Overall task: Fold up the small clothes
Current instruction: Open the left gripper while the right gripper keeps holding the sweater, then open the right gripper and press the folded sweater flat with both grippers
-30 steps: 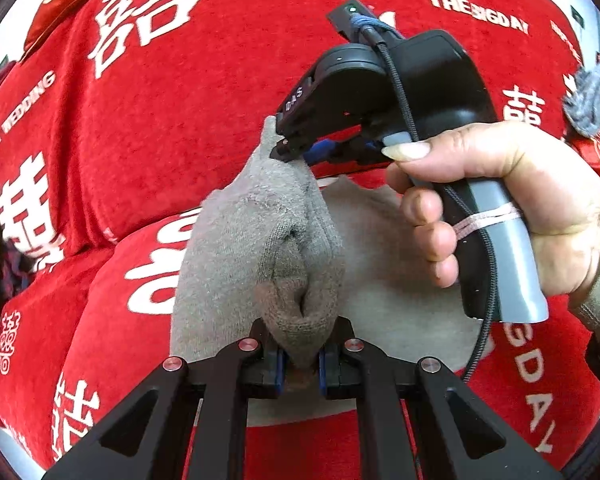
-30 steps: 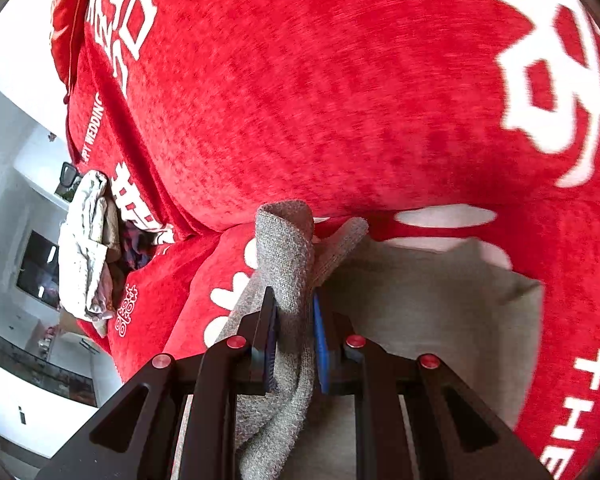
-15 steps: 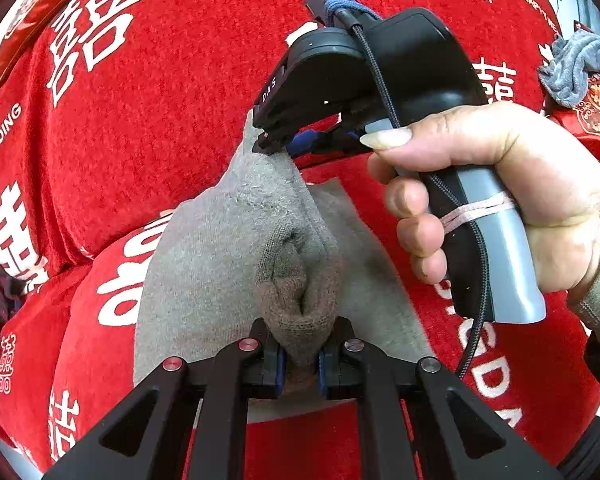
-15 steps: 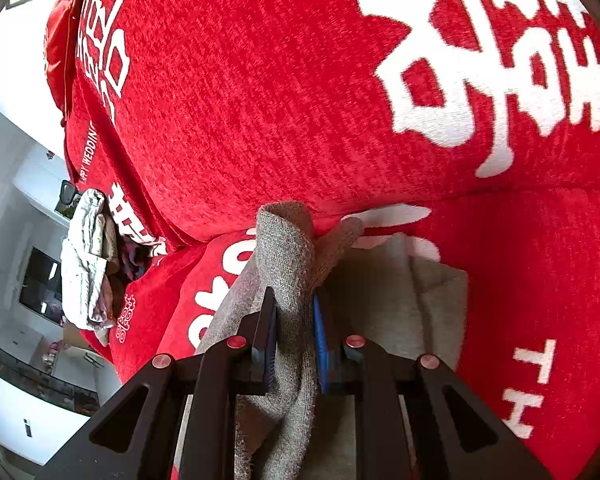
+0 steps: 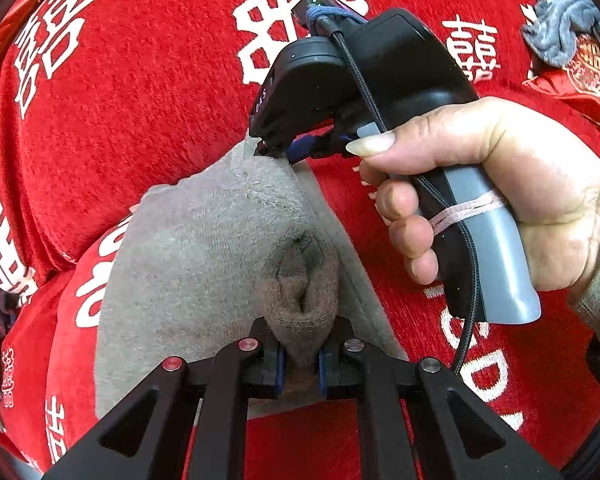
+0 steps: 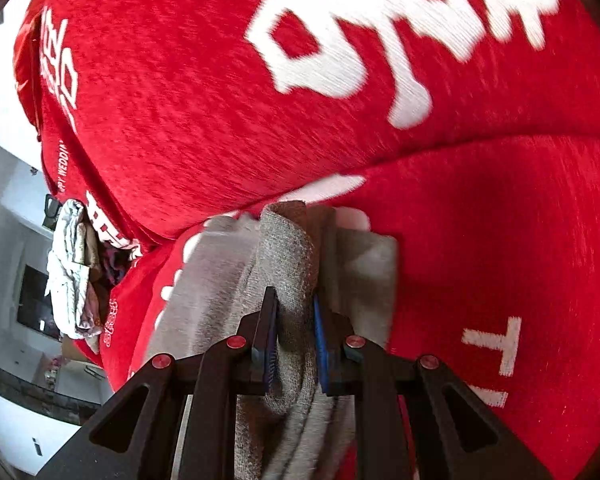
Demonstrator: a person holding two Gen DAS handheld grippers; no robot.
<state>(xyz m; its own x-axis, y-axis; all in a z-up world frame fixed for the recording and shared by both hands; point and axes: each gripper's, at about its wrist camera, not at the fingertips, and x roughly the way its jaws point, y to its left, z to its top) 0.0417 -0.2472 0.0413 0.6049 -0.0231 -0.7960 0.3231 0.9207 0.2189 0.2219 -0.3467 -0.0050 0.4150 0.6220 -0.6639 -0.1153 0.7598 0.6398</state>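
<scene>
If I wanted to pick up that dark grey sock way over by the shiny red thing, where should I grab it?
Probably the top of the bunched dark grey sock, coming from above. It lies crumpled in thick raised folds on the red cover, so a gripper could likely close around one ridge.

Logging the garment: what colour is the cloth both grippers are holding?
Plain grey-beige knit cloth, clearest in the left wrist view.

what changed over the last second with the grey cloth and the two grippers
Both grippers have carried the grey garment down and toward the back cushion of the red sofa cover; more of it now lies flat on the seat. Nothing was let go: the left gripper stays shut on a bunched fold, the right gripper on the far edge. The pile of clothes at the sofa's end has not moved.
</scene>
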